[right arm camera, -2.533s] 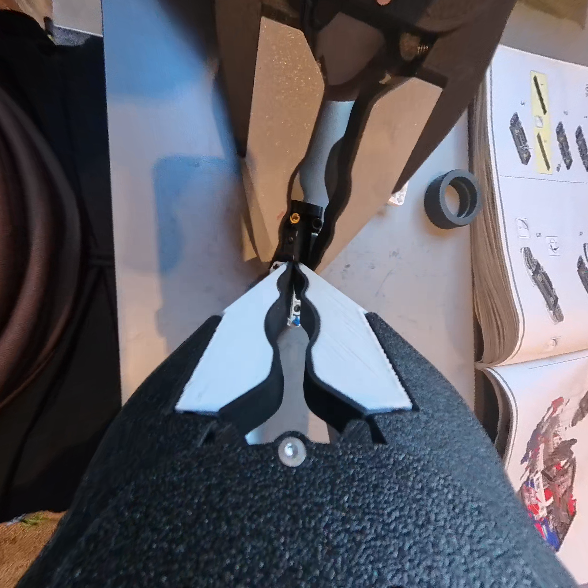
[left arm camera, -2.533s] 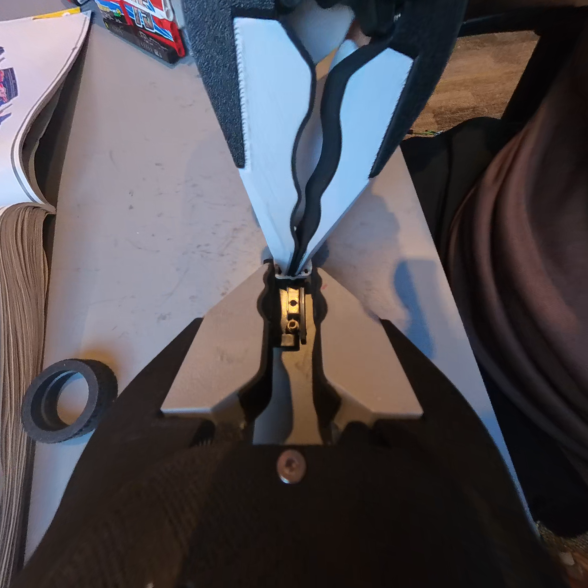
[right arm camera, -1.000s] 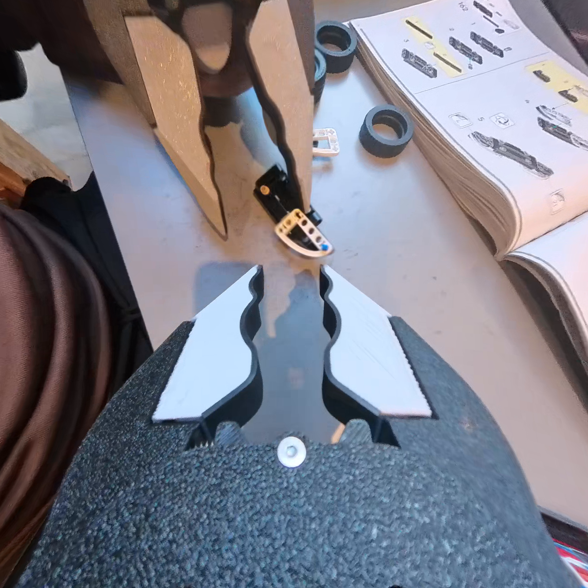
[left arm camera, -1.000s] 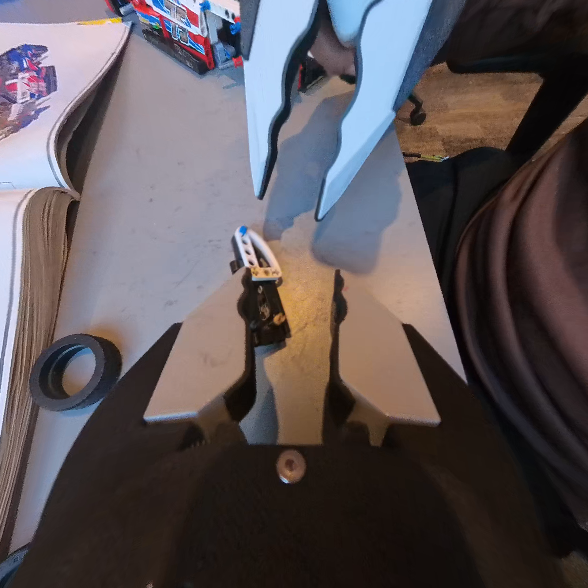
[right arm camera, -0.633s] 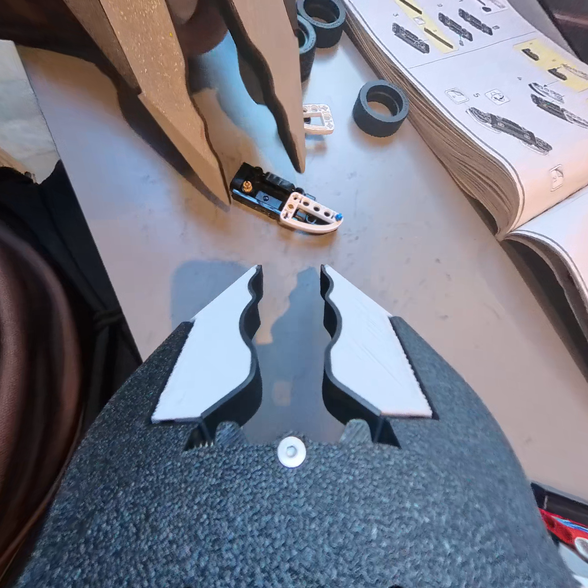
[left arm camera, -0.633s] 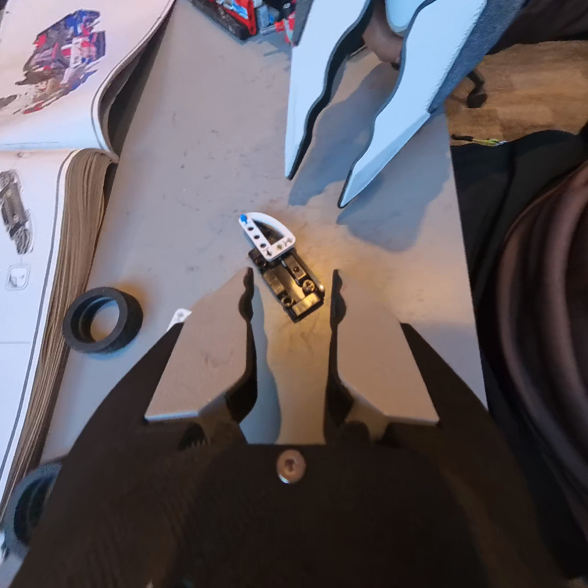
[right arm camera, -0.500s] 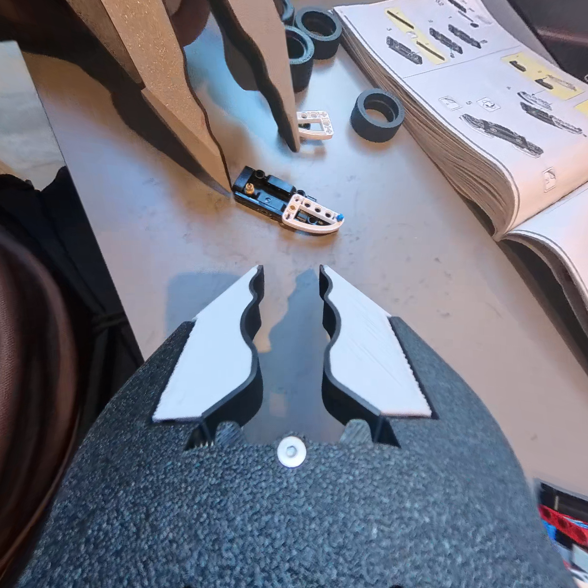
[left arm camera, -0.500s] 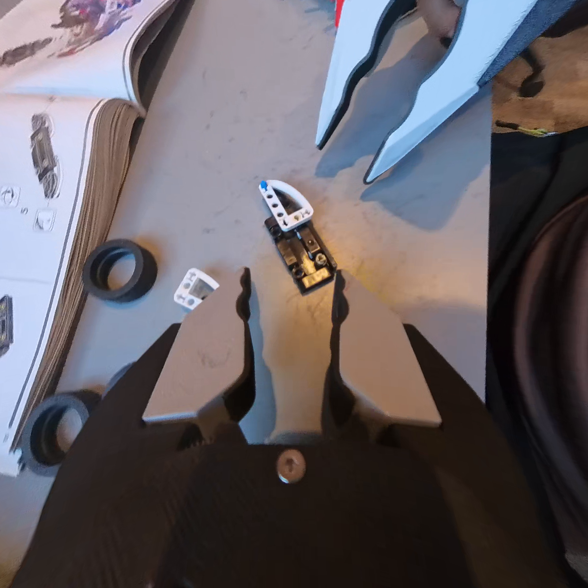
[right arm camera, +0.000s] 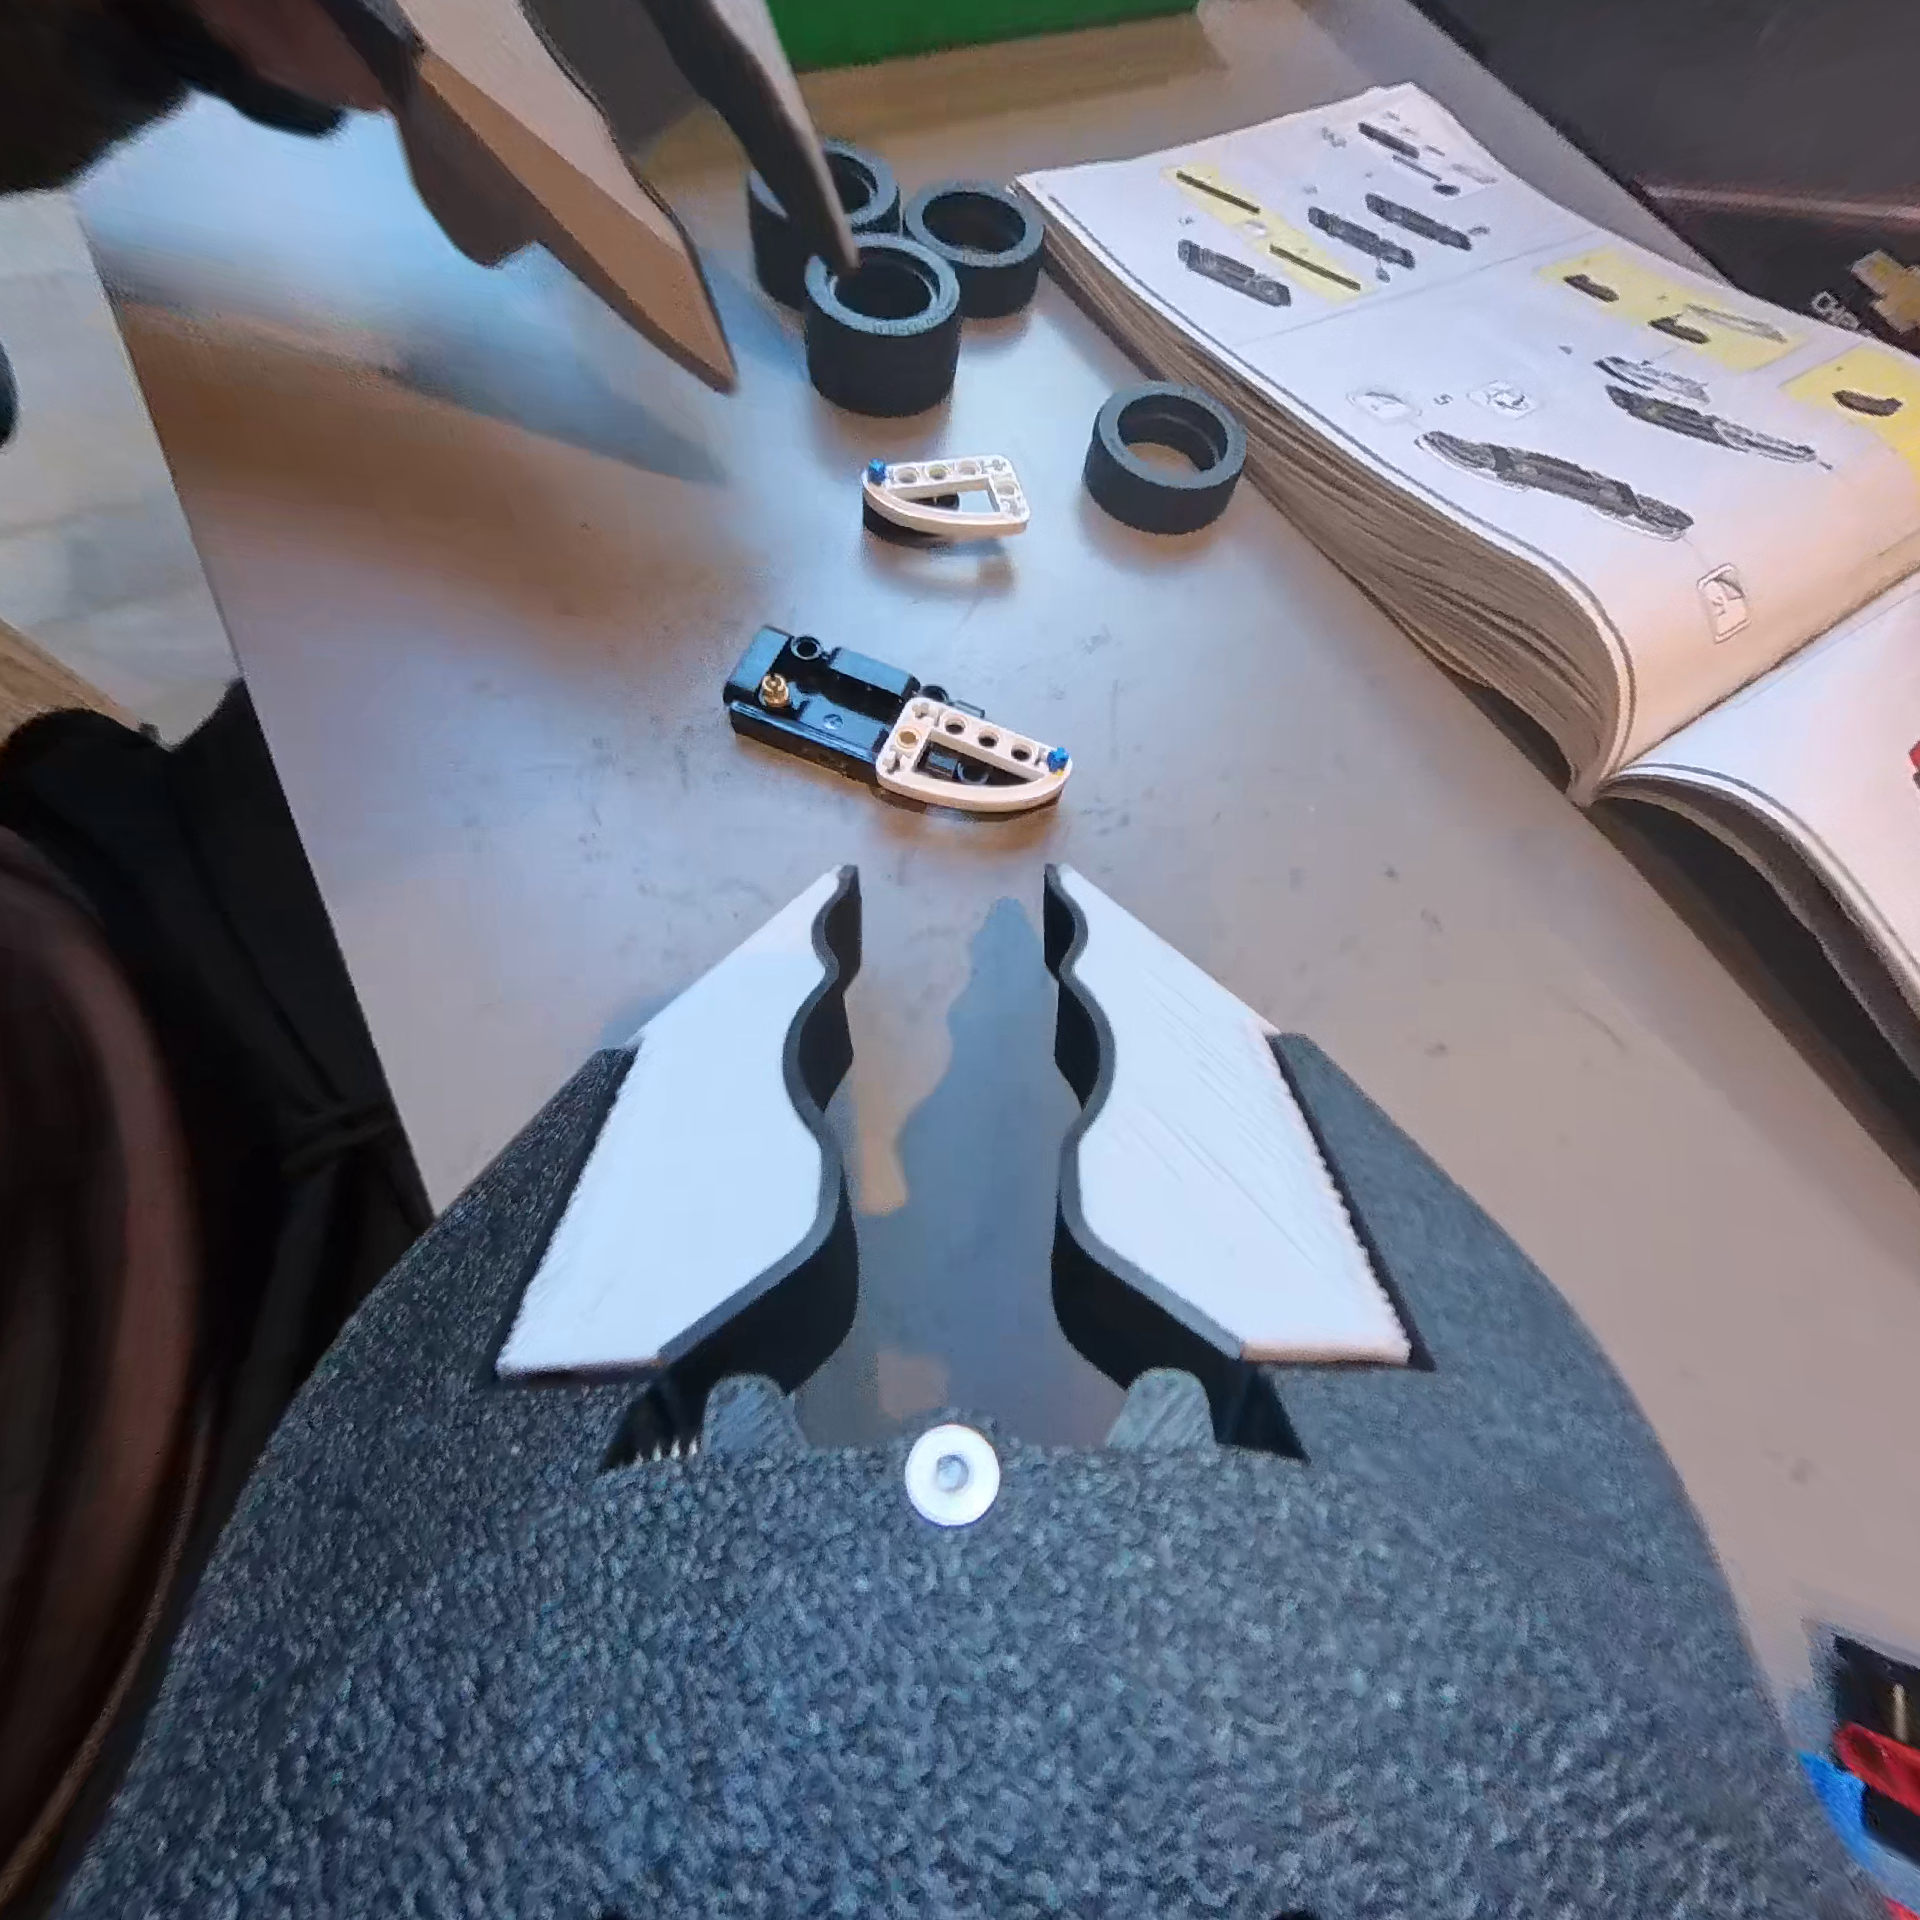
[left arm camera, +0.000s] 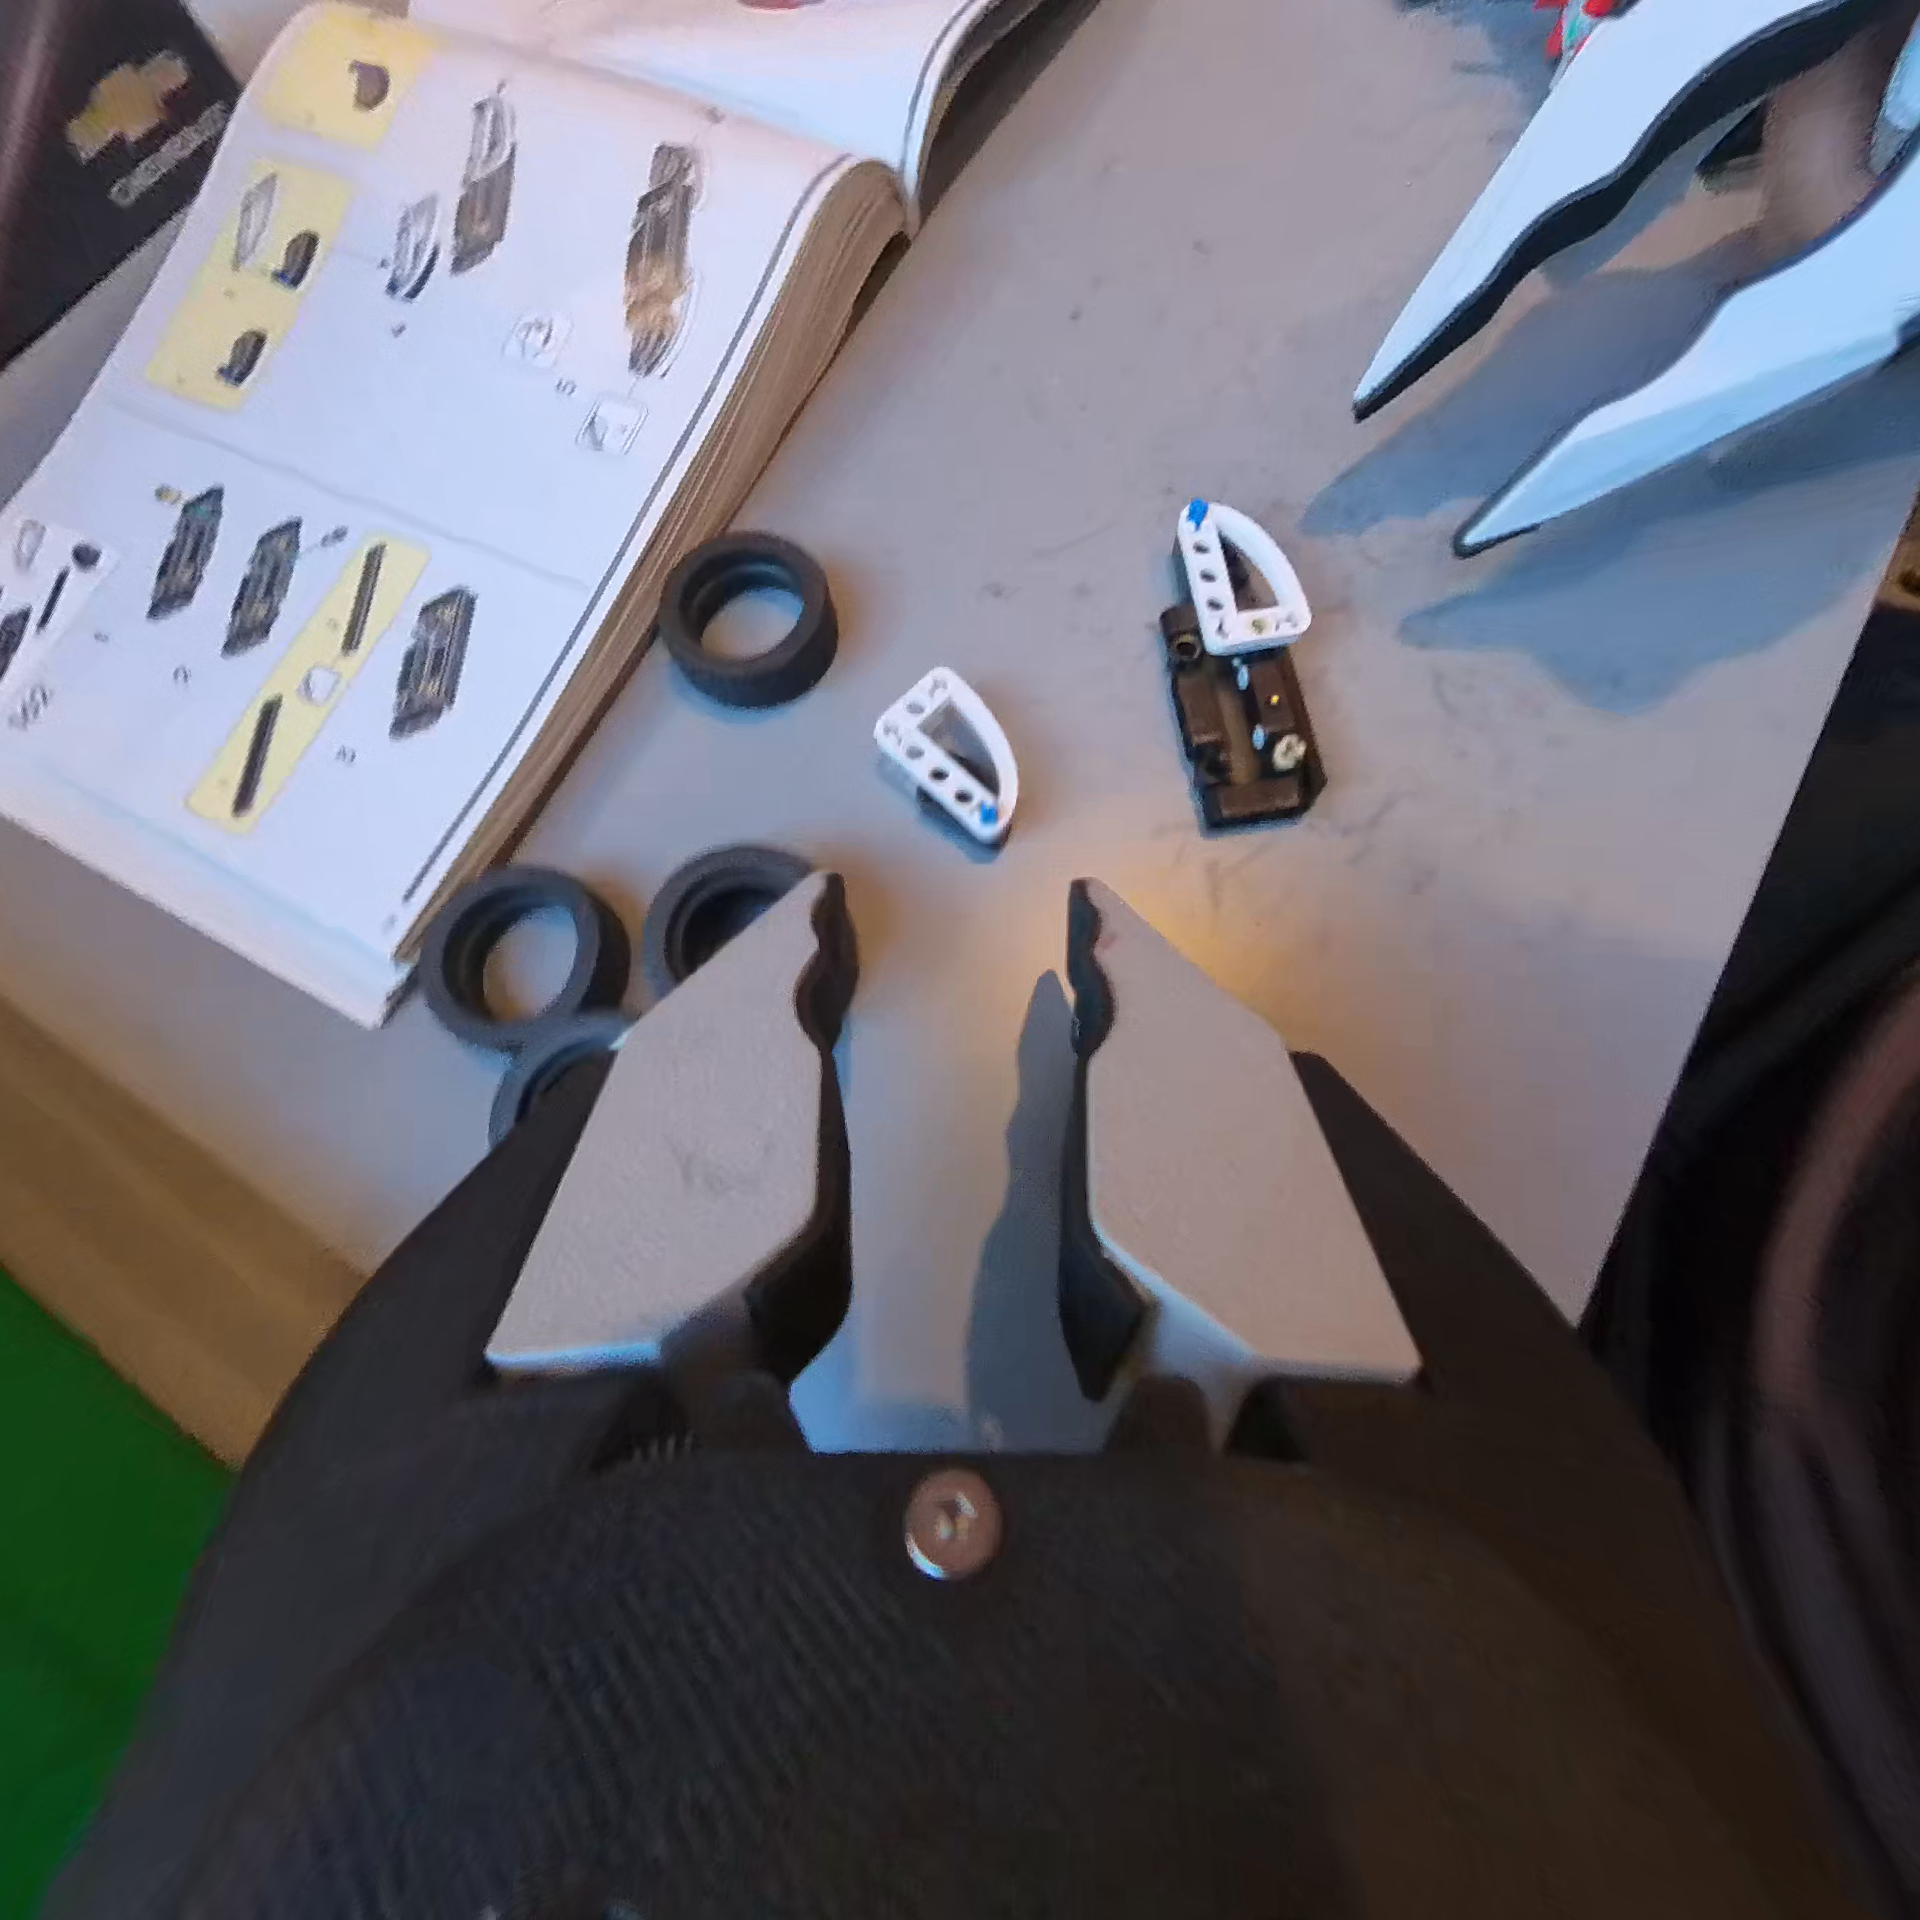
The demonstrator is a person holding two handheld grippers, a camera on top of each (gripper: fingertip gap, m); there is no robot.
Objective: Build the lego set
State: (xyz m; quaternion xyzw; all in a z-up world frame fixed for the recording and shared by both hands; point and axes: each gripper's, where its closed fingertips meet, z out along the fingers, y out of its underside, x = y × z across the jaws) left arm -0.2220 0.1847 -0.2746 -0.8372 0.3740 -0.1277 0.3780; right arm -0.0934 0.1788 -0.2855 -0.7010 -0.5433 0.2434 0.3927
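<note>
A small black assembly with a white curved beam on one end (left arm camera: 1242, 665) (right arm camera: 899, 719) lies flat on the grey table. A second white curved beam (left arm camera: 948, 750) (right arm camera: 948, 488) lies loose beside it. My left gripper (left arm camera: 951, 904) is open and empty, hovering near the loose beam. It shows at the top left of the right wrist view (right arm camera: 784, 322). My right gripper (right arm camera: 951, 883) is open and empty, just short of the assembly. It shows at the top right of the left wrist view (left arm camera: 1413, 473).
Several black tyres (left arm camera: 748, 632) (right arm camera: 1164, 455) lie between the beams and an open instruction book (left arm camera: 395, 436) (right arm camera: 1507, 395). A red and blue model (right arm camera: 1870, 1766) shows at the right wrist view's lower right corner. A person's dark clothing lines the table edge (left arm camera: 1766, 831).
Both grippers opened and let go of the joined assembly, which now lies on the table. Both drew back. The left gripper swung toward the loose beam and the tyres.
</note>
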